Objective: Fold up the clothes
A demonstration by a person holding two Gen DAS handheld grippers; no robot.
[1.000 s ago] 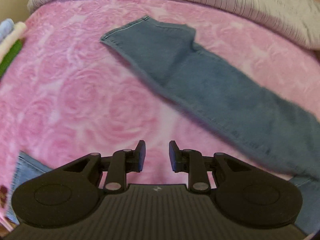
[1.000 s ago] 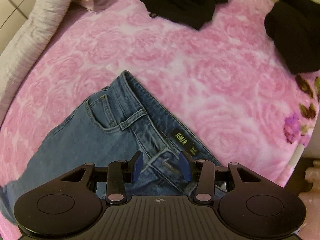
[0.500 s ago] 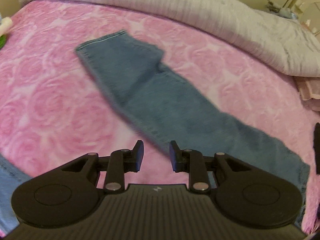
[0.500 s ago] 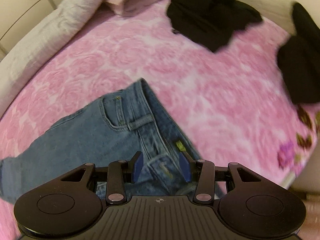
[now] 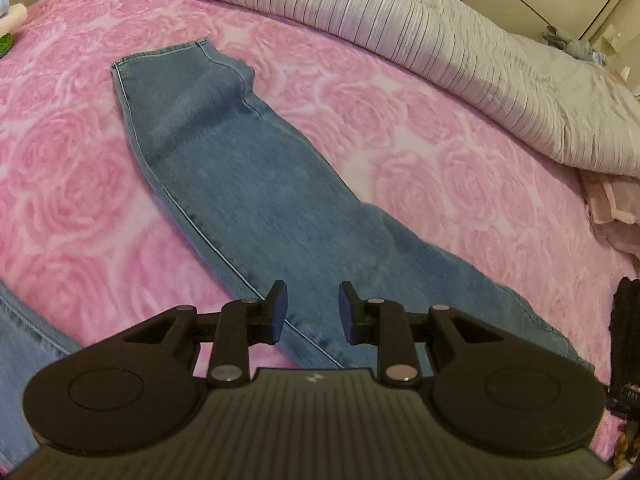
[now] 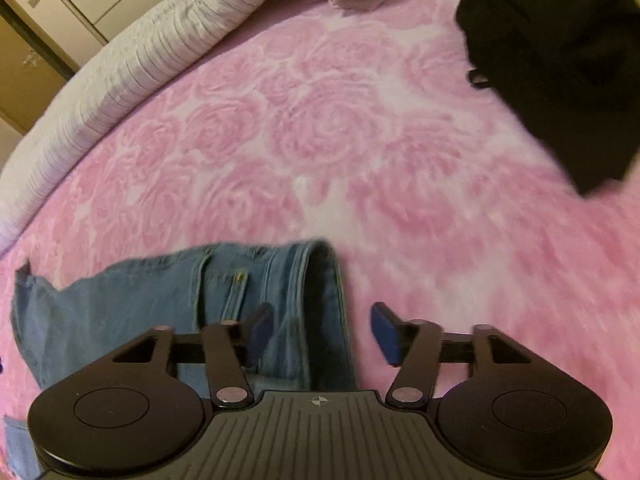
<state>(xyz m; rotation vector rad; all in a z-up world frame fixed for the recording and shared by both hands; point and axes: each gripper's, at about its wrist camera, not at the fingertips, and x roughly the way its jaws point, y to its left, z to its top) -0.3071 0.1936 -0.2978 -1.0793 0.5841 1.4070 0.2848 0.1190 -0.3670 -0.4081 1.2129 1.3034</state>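
Blue denim jeans (image 5: 248, 184) lie flat on the pink rose-patterned bed cover (image 5: 400, 128). In the left wrist view the leg runs diagonally, hem at far left, widening toward near right. My left hand-held gripper (image 5: 311, 307) hovers over the near part of the leg, jaws apart, holding nothing.

My right hand-held gripper (image 6: 322, 330) is at the waistband end (image 6: 316, 264), jaws wide apart, empty. The waistband edge lies between the fingers, a bit left of centre; I can't tell if anything touches.

Long axis is hem to waist. Judging by that, right is nearer the waist; the hem lies far from left. Likely next grab: the waistband with right.

A black garment (image 6: 560, 60) lies far right, and a grey ribbed quilt (image 5: 400, 12) runs along the far edge.
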